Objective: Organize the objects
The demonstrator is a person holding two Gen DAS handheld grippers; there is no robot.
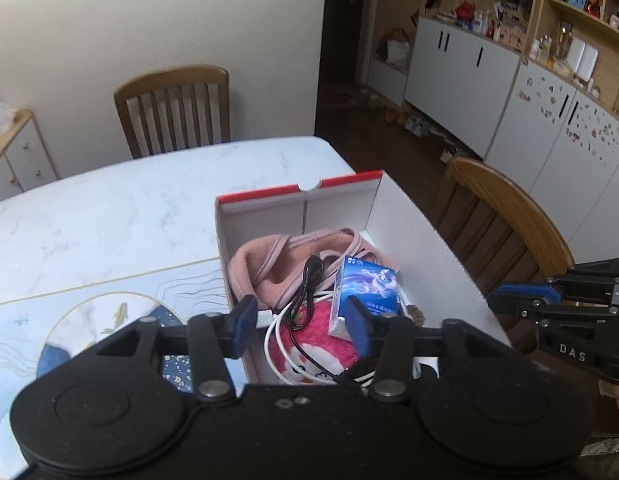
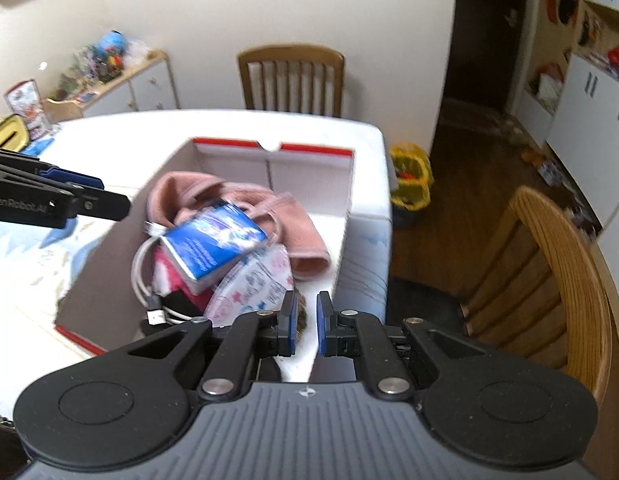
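Above the box (image 1: pixel 421 236), the left gripper (image 1: pixel 301 324) stands parted and empty; the right gripper (image 2: pixel 305 320) is nearly closed, holding nothing. Tissue pack (image 1: pixel 365 292), cables (image 1: pixel 305 280) and pink garment (image 1: pixel 285 256) lie inside. Placement appears finished; next move likely requires withdrawing clear.

A: What sort of place is this?
B: A home's dining room. A marble-look table (image 1: pixel 121 208) has wooden slat-back chairs (image 1: pixel 173 110) at twelve and three o'clock.
A: Anything else?
B: White cupboards (image 1: pixel 461 68) with cluttered shelves at two o'clock, shoes (image 1: pixel 405 120) on the floor
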